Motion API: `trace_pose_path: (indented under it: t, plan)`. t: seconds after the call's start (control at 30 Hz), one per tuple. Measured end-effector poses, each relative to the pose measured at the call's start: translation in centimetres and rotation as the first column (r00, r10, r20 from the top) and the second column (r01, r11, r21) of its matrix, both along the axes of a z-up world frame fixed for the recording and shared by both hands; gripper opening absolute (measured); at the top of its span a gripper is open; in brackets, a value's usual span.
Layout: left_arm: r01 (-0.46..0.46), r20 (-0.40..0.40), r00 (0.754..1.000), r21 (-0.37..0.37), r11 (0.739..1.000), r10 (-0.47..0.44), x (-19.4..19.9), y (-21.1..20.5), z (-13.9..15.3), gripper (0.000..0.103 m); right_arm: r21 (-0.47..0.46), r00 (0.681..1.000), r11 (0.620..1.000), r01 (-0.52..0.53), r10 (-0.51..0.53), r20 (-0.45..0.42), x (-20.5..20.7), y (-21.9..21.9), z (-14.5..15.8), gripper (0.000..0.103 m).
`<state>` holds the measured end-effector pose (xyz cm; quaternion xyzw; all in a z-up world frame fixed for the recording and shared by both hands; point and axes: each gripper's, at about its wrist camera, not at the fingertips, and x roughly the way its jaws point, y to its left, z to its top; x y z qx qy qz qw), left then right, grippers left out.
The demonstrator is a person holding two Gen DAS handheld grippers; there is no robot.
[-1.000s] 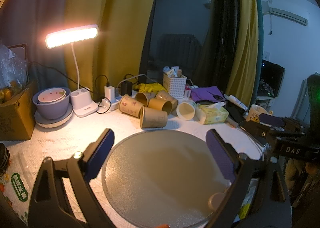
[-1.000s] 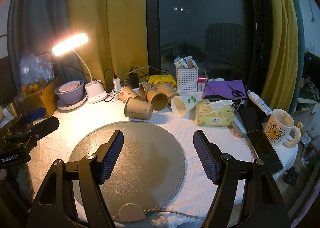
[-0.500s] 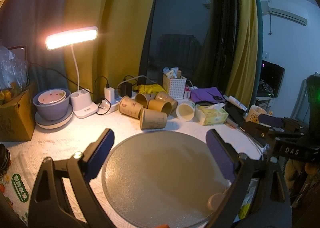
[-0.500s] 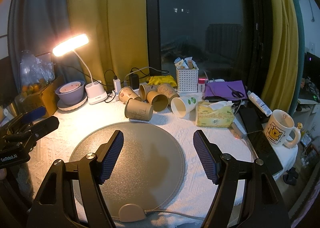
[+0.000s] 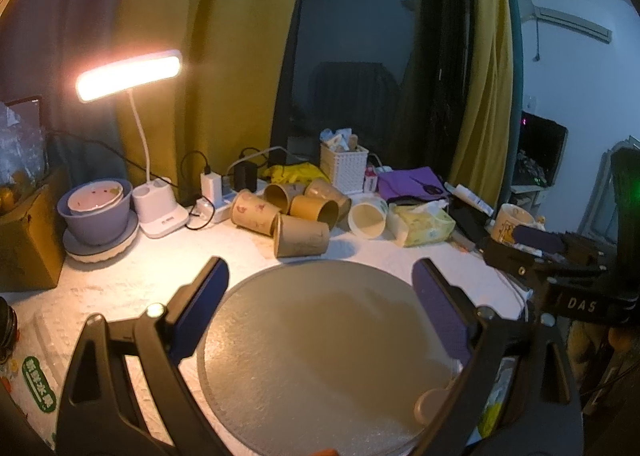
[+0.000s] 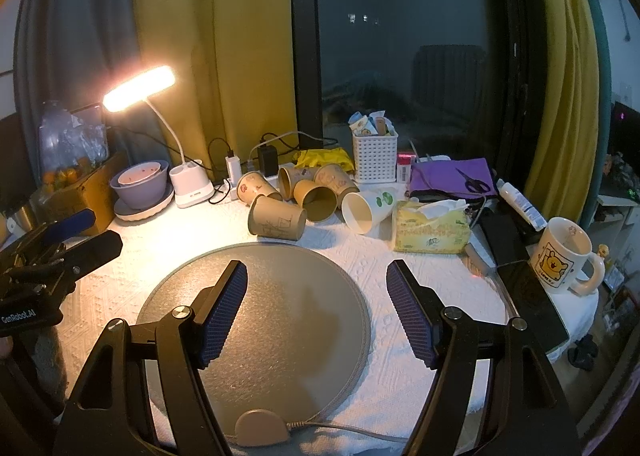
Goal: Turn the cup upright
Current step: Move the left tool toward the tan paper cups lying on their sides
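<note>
Several brown paper cups lie on their sides in a cluster at the back of the table; the nearest one (image 5: 301, 235) (image 6: 277, 222) lies crosswise just past the round grey mat (image 5: 320, 360) (image 6: 256, 320). A white paper cup (image 5: 367, 215) (image 6: 366, 208) lies tipped with its mouth toward me. My left gripper (image 5: 320, 296) is open and empty above the mat. My right gripper (image 6: 316, 296) is open and empty above the mat too, well short of the cups.
A lit desk lamp (image 6: 138, 88), a purple bowl on a plate (image 6: 140, 184), a white basket (image 6: 374, 160), a tissue pack (image 6: 430, 230), a bear mug (image 6: 562, 256) and a phone (image 6: 532, 300) ring the cups. A cardboard box (image 5: 24, 232) stands at the left.
Both views have crept very slightly toward the cups. Both grippers stay open and empty; no cup has moved.
</note>
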<state>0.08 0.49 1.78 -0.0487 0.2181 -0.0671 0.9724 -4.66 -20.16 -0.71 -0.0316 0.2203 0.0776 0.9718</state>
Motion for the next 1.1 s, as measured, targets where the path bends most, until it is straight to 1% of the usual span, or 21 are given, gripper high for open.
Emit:
trace_pose_path:
  t: [0.17, 0.4, 0.6, 0.83, 1.1]
  plan:
    - [0.008, -0.033, 0.999, 0.008, 1.0, -0.008, 1.6, -0.2, -0.2, 0.094, 0.003, 1.0, 1.0, 0.002, -0.002, -0.012, 1.0, -0.4, -0.2, 0.075]
    - [0.039, -0.09, 0.995, 0.007, 0.999, -0.038, 5.5, -0.6, -0.7, 0.094, 0.017, 0.999, 1.0, 0.004, -0.003, -0.035, 4.2, -1.6, -0.6, 0.075]
    - [0.092, -0.172, 0.981, -0.013, 0.996, -0.093, 10.3, -1.4, -1.2, 0.094, 0.03, 0.998, 1.0, 0.006, -0.004, -0.069, 8.3, -3.0, -1.0, 0.075]
    - [0.126, -0.213, 0.969, -0.024, 0.992, -0.128, 15.5, -2.3, -1.5, 0.094, 0.035, 0.996, 0.999, 0.012, -0.009, -0.084, 13.1, -4.9, -1.0, 0.075]
    - [0.153, -0.287, 0.943, -0.066, 0.986, -0.166, 22.6, -3.4, -2.4, 0.094, 0.037, 0.995, 0.999, 0.001, 0.003, -0.101, 18.7, -6.2, -1.0, 0.075]
